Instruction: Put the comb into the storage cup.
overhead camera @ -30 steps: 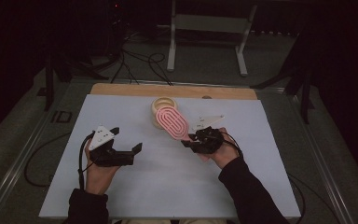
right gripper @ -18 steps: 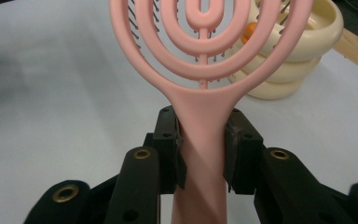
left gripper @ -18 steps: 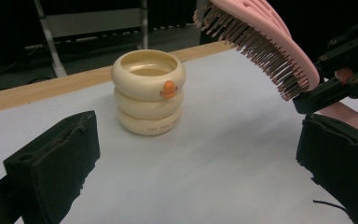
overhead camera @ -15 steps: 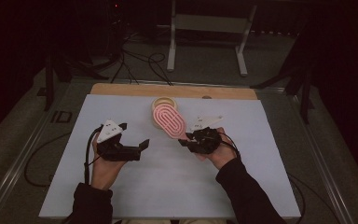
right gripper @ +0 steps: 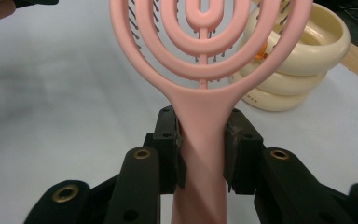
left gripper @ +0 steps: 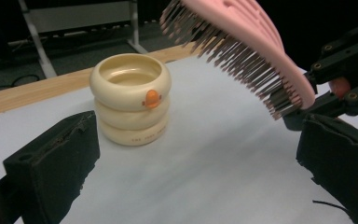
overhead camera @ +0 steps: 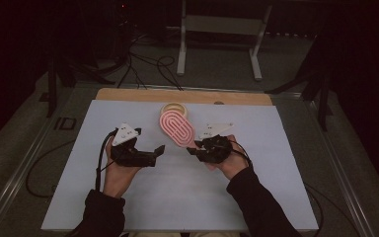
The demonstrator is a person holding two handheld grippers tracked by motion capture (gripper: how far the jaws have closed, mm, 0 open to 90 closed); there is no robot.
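My right gripper (overhead camera: pixel 193 149) (right gripper: pixel 201 154) is shut on the handle of a pink hairbrush (overhead camera: pixel 176 129) (right gripper: pixel 200 60), holding it above the white table with its bristles facing down. The brush's bristled head (left gripper: pixel 242 46) hangs at the upper right of the left gripper view. A cream ringed cup with an orange beak (overhead camera: pixel 173 109) (left gripper: pixel 130 95) (right gripper: pixel 293 65) stands upright just beyond the brush. My left gripper (overhead camera: pixel 159 149) (left gripper: pixel 196 163) is open, with nothing between its jaws, and points toward the cup and brush from the left.
The white table sheet (overhead camera: pixel 177 197) ends at a wooden strip (overhead camera: pixel 128 94) along the far edge. Behind the table stand a metal frame (overhead camera: pixel 219 39) and loose cables (overhead camera: pixel 148 64) on the floor.
My left gripper has moved to the right, closer to the brush and cup. The right gripper and the brush have stayed where they were.
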